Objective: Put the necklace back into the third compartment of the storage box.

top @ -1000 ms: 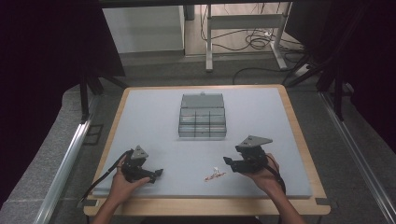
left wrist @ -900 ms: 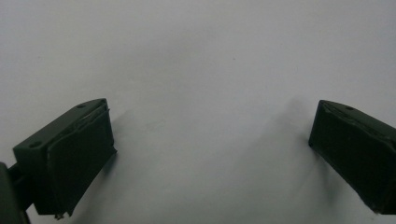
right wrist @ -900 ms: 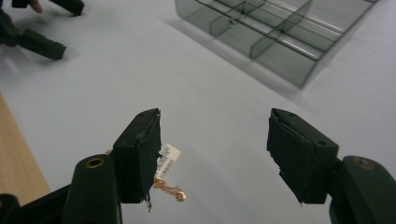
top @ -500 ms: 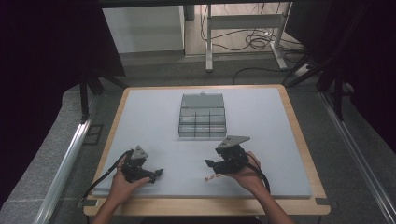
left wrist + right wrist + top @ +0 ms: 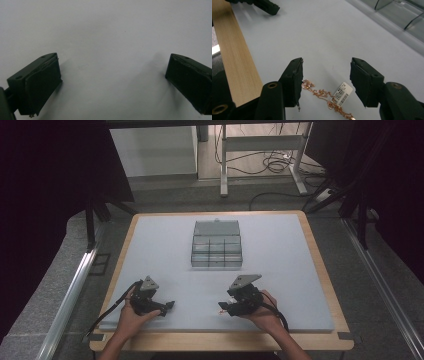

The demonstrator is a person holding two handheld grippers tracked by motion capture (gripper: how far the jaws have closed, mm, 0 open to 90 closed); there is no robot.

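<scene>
Where matte tongs (image 5: 325, 80) gape, chain (image 5: 324, 96) (rose-gold, tagged) lies kinked.

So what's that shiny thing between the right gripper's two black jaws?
A rose-gold chain with a small white barcode tag lies on the table, seen in the right gripper view.

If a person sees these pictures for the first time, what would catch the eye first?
Probably the rose-gold chain with its small barcode tag, lying on the mat between the open jaws of the right gripper. Next, the clear compartment box at the table's middle, lid open, and the left gripper open over bare mat.
</scene>
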